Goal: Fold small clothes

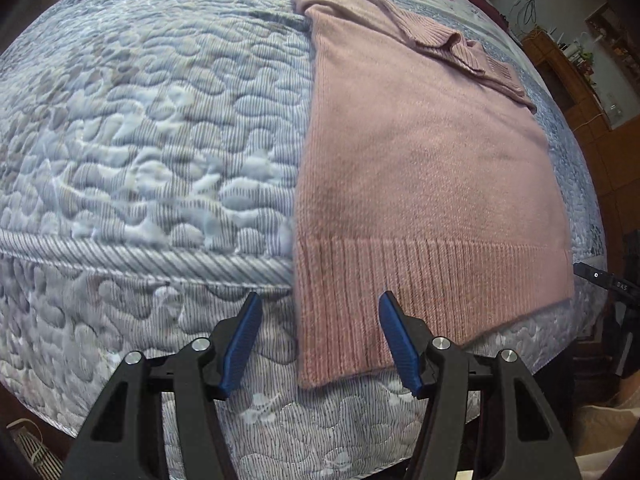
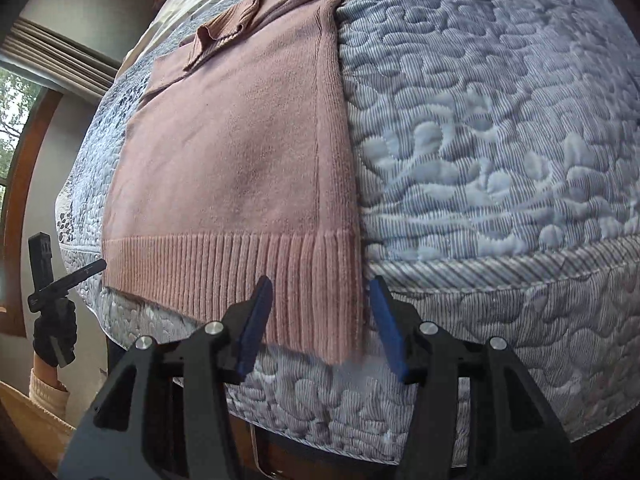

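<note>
Between each open tool's fingers, seemingly untouched, hangs the pink sweater's ribbed hem.

No legible text — only blurred marks.

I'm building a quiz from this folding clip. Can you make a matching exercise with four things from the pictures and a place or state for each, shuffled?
Things:
1. pink sweater
2. ribbed hem
3. left gripper
4. sleeve

Places or states:
A. hangs over the mattress edge
B. folded across the far end of the body
C. open, holding nothing
D. lies flat on the quilted top

Pairs: 1-D, 2-A, 3-C, 4-B
</note>
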`<state>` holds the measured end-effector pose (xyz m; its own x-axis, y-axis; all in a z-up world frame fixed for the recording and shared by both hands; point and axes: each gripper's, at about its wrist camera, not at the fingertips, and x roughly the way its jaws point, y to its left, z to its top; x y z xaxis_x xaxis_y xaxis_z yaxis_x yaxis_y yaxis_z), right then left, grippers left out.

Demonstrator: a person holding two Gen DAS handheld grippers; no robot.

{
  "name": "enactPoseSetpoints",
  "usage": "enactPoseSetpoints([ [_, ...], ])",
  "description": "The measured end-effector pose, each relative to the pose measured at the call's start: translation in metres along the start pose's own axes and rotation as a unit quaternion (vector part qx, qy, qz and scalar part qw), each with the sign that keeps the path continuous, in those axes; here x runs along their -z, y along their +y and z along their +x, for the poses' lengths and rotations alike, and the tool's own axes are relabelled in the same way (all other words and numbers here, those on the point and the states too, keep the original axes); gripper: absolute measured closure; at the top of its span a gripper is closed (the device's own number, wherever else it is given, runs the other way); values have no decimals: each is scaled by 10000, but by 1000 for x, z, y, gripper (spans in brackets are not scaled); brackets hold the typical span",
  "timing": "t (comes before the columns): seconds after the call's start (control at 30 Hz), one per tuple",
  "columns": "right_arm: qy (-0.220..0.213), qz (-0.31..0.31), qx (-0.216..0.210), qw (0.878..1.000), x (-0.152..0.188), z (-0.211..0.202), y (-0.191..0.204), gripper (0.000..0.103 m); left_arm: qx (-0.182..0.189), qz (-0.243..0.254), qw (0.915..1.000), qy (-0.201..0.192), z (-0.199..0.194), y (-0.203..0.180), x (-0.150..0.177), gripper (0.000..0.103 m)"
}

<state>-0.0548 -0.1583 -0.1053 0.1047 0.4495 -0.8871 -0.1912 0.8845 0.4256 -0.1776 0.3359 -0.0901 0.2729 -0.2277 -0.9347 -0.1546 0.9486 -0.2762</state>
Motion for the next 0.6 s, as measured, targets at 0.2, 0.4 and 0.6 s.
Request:
enactPoseSetpoints([
  [0.2, 93, 41, -23, 9999, 13, 8, 1, 51, 202, -21, 9998, -27, 2, -4, 7, 40],
  [0.4, 59, -4, -87, 9999, 20, 7, 9, 51, 355, -48, 9993, 40, 7, -11, 12, 40],
  [0.6, 69, 27, -148, 9999, 24, 11, 9, 51, 470, -78, 9988, 115, 10, -16, 14, 42],
])
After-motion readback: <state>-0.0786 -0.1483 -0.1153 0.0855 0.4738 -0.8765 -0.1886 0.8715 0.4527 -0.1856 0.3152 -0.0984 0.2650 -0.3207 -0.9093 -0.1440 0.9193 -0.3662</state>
